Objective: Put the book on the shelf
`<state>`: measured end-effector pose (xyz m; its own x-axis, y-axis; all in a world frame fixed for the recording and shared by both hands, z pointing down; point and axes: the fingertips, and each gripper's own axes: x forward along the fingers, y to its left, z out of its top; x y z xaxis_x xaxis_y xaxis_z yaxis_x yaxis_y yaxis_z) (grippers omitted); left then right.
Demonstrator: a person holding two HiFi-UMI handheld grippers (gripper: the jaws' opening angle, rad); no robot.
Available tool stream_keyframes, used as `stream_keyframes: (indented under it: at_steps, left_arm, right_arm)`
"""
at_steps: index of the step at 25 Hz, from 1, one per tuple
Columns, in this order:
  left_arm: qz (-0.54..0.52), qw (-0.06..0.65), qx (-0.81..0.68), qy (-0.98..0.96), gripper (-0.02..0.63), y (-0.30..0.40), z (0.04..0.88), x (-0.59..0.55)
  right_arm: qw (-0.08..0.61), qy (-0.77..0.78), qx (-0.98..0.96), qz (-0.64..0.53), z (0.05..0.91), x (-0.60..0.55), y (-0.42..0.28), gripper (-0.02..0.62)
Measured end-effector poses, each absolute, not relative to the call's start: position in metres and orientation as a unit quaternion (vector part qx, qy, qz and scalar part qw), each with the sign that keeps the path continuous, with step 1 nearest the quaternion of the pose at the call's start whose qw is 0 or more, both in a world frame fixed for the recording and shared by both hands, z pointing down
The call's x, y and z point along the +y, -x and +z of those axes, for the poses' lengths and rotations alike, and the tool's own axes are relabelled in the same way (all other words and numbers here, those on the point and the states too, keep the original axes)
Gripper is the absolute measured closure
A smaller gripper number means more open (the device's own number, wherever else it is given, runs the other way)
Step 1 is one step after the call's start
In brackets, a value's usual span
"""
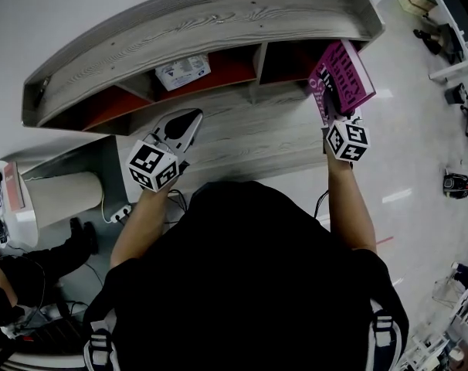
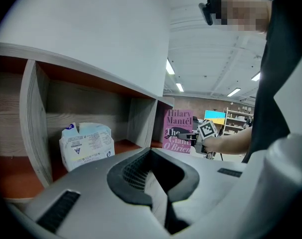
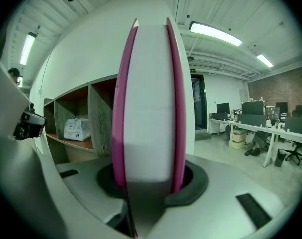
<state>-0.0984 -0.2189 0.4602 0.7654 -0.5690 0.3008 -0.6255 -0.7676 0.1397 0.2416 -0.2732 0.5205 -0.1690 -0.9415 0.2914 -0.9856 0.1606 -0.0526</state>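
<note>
A magenta book [image 1: 342, 79] stands upright between the jaws of my right gripper [image 1: 332, 116], which is shut on its lower edge. Its top leans toward the mouth of the right-hand compartment [image 1: 284, 62] of the grey wooden shelf [image 1: 203, 22]. In the right gripper view the book's white page edge [image 3: 148, 108] fills the middle, clamped in the right gripper [image 3: 150, 183]. From the left gripper view the book's cover [image 2: 178, 130] shows just right of a divider. My left gripper [image 1: 186, 126] [image 2: 153, 180] hovers before the shelf's lower board, shut and holding nothing.
A white packet [image 1: 183, 72] [image 2: 86, 144] [image 3: 76, 128] lies in the red-floored middle compartment. A white cylinder [image 1: 64, 195] and a seated person are at the lower left. Office desks and chairs [image 3: 260, 128] stand off to the right.
</note>
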Motion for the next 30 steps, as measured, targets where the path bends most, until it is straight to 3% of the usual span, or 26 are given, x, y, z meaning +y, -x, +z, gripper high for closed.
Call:
stream_keyframes:
  at_steps: [30]
  left_arm:
    - [0.127, 0.124, -0.329, -0.927, 0.586, 0.107, 0.467, -0.226]
  right_arm:
    - [0.069, -0.635, -0.765, 0.085, 0.513, -0.304, -0.232, 0.446]
